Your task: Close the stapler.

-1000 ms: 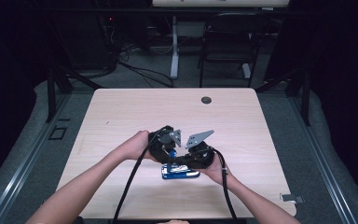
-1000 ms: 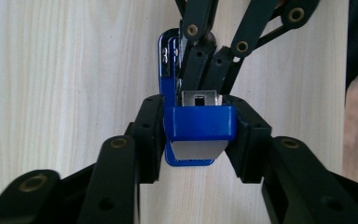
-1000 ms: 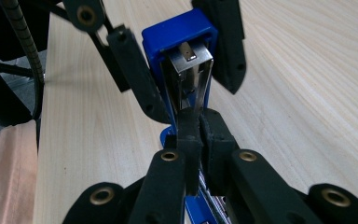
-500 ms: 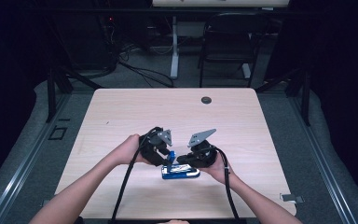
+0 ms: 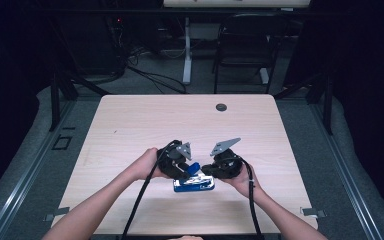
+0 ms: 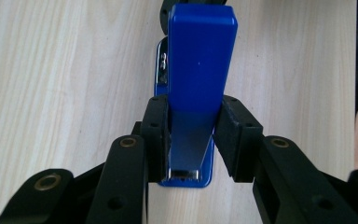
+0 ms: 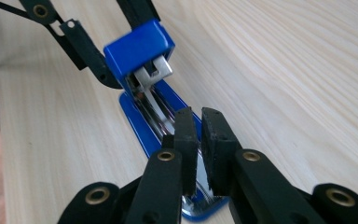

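Stapler [image 5: 194, 183] lies near the front middle of the table [image 5: 130, 120], between your two hands, with its long axis running roughly across the table from your left gripper [image 5: 176, 161] to your right gripper [image 5: 222, 167]. Its blue base [image 7: 135, 122] rests flat on the wood while the blue top cover [image 6: 200, 51] is swung up and away from the metal staple channel [image 7: 161, 116]. Your left gripper is clamped across the sides of that raised cover, both pads pressed against it. Your right gripper sits at the opposite end, over the channel; its jaws stand nearly together with a narrow gap, and whether they pinch the metal there cannot be told. The relation that matters is this: the cover hinges at the end held from your left, and the exposed channel points straight at your right gripper, which is the nearer one to it. Any work on the channel would likely fall to that hand.
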